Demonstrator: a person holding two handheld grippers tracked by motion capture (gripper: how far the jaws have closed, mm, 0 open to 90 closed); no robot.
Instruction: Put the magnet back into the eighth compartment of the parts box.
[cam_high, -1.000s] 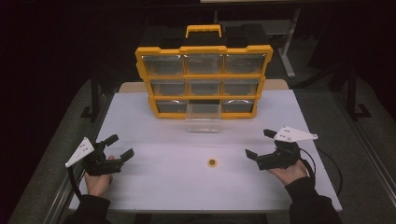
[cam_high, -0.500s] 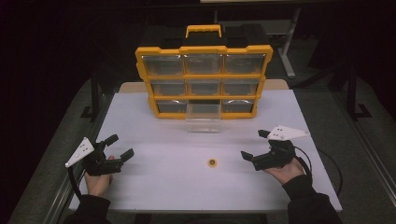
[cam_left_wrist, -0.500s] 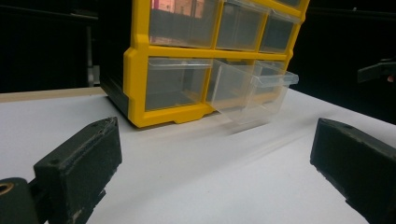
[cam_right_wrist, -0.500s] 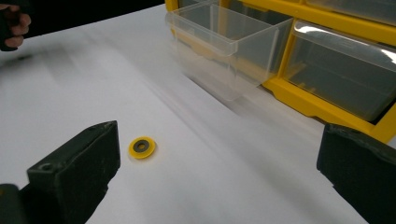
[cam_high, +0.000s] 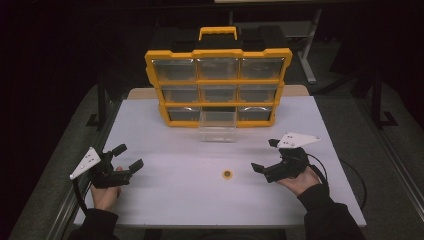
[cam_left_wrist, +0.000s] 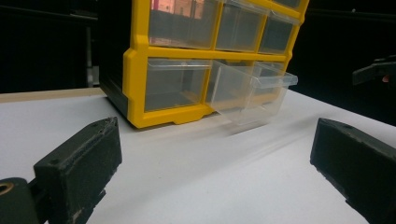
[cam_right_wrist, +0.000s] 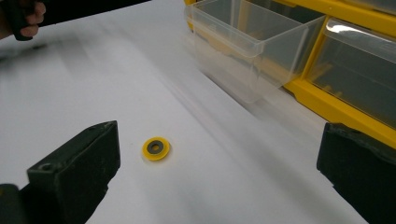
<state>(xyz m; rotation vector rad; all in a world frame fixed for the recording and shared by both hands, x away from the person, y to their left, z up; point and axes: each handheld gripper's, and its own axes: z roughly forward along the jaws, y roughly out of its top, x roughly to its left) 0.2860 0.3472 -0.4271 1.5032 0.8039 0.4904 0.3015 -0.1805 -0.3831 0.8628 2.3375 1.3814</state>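
1. One white counter (cam_high: 165, 210) holds everything.
2. One yellow drawer box (cam_high: 218, 87) stands at the far side. It has nine clear drawers. One drawer (cam_high: 217, 125), bottom middle, is pulled out and looks empty.
3. Two tools. The left hand-held gripper (cam_high: 126, 157) rests near the left edge, jaws wide, holding nothing. The right hand-held gripper (cam_high: 266, 155) points at the ring, jaws wide too, holding nothing.
4. One small yellow ring (cam_high: 227, 174) lies flat in the near middle of the counter, apart from the jaws. It looks light, hard and thin. It may slide, so pinch its two edges.
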